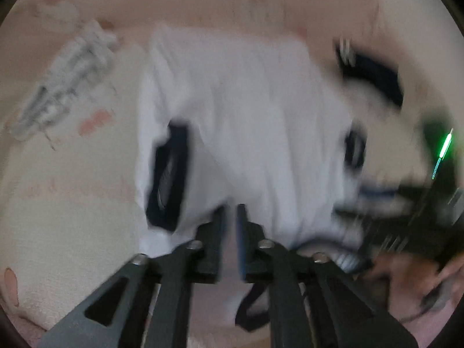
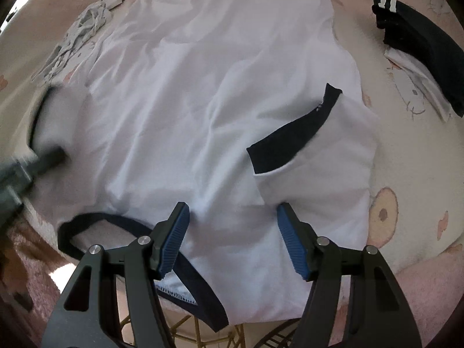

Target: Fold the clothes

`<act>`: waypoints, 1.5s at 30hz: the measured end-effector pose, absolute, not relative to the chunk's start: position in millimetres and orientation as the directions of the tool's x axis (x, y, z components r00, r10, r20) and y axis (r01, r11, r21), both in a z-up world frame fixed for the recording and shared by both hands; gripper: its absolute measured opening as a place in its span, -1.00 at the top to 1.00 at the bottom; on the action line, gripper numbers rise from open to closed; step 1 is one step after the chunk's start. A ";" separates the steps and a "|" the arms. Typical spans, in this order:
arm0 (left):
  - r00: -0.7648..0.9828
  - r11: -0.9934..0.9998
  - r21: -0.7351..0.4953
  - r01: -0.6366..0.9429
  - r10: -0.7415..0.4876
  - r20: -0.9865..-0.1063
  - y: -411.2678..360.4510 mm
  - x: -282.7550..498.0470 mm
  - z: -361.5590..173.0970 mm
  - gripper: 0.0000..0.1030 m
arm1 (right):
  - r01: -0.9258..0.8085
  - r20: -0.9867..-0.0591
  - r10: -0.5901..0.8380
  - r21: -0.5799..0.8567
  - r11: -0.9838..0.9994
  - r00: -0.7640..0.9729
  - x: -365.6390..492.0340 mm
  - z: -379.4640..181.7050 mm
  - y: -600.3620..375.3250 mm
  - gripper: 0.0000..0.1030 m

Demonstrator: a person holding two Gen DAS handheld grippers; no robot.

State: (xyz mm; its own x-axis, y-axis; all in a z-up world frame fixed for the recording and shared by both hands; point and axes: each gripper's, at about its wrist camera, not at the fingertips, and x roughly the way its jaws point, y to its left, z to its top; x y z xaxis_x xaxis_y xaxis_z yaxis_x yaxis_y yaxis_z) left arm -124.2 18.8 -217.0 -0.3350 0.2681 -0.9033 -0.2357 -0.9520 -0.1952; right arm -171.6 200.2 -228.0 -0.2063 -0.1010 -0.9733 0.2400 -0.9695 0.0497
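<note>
A white T-shirt (image 2: 203, 101) with dark navy trim lies spread flat on a pink cartoon-print sheet (image 2: 406, 150). Its collar (image 2: 121, 223) is nearest to me. One sleeve is folded in over the body, its navy cuff (image 2: 290, 139) facing up. My right gripper (image 2: 232, 211) hangs open over the shoulder area beside the collar, nothing between its blue pads (image 2: 174, 237). My left gripper (image 1: 230, 217) is blurred, with a narrow gap between its fingers and no cloth seen in it. It is over the shirt's (image 1: 246, 116) near edge, next to the other sleeve cuff (image 1: 168, 174). The right wrist view shows the left gripper (image 2: 49, 156) as a blur by that sleeve.
A crumpled grey-white garment (image 2: 84, 29) lies at the sheet's far left. A folded dark garment with white stripes (image 2: 420, 46) lies far right. A gold wire frame (image 2: 188, 327) shows below the near edge. A hand (image 1: 406, 275) holds the other tool at the left view's lower right.
</note>
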 end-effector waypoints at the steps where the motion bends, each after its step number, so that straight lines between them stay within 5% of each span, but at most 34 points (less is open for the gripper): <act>1: -0.335 -0.953 -0.191 -0.235 0.264 -0.905 16.6 -120.3 -214.6 0.17 | 0.233 -0.969 -0.113 0.060 -0.971 -0.219 -171.3 -222.5 202.7 -0.25; 9: -0.503 -0.978 -0.187 -0.091 0.207 -0.839 -49.8 -116.0 -166.2 0.16 | 0.371 -0.922 -0.267 0.152 -0.916 -0.281 -179.5 -177.8 173.8 -0.24; 14: -0.421 -0.989 -0.144 0.018 0.123 -0.899 -72.6 -131.5 -206.7 0.18 | 0.468 -0.897 -0.380 0.242 -0.850 -0.226 -202.1 -185.9 109.2 -0.24; 18: -0.376 -0.984 -0.181 -0.001 0.168 -0.911 -65.4 -135.2 -222.4 0.18 | 0.518 -0.885 -0.410 0.251 -0.818 -0.219 -203.3 -197.0 67.9 -0.24; 21: -0.366 -0.991 -0.118 -0.055 0.130 -0.921 -53.4 -135.3 -227.7 0.18 | 0.523 -0.912 -0.336 0.174 -0.834 -0.233 -195.8 -213.9 59.2 -0.23; 31: -0.412 -0.975 -0.216 -0.044 0.215 -0.885 -60.0 -140.3 -221.2 0.18 | 0.402 -0.946 -0.073 -0.063 -0.913 -0.315 -198.9 -210.9 127.8 -0.21; 34: -0.390 -0.972 -0.208 -0.107 0.234 -0.891 -46.2 -138.4 -224.1 0.18 | 0.361 -0.932 -0.163 0.037 -0.932 -0.325 -201.5 -196.6 136.9 -0.21; 38: -0.332 -0.982 -0.050 -0.180 0.109 -0.937 -28.3 -130.9 -237.3 0.14 | 0.470 -0.923 -0.293 0.150 -0.870 -0.248 -190.9 -199.0 114.6 -0.22; 42: -0.273 -0.991 -0.022 -0.130 0.057 -0.960 -45.7 -120.4 -236.3 -0.09 | 0.514 -0.954 -0.187 0.042 -0.857 -0.234 -178.1 -219.2 100.4 -0.25; 45: -0.277 -0.998 -0.052 -0.037 0.060 -0.959 -70.1 -118.0 -228.5 -0.08 | 0.483 -0.962 -0.130 -0.001 -0.875 -0.238 -178.2 -224.2 102.6 -0.26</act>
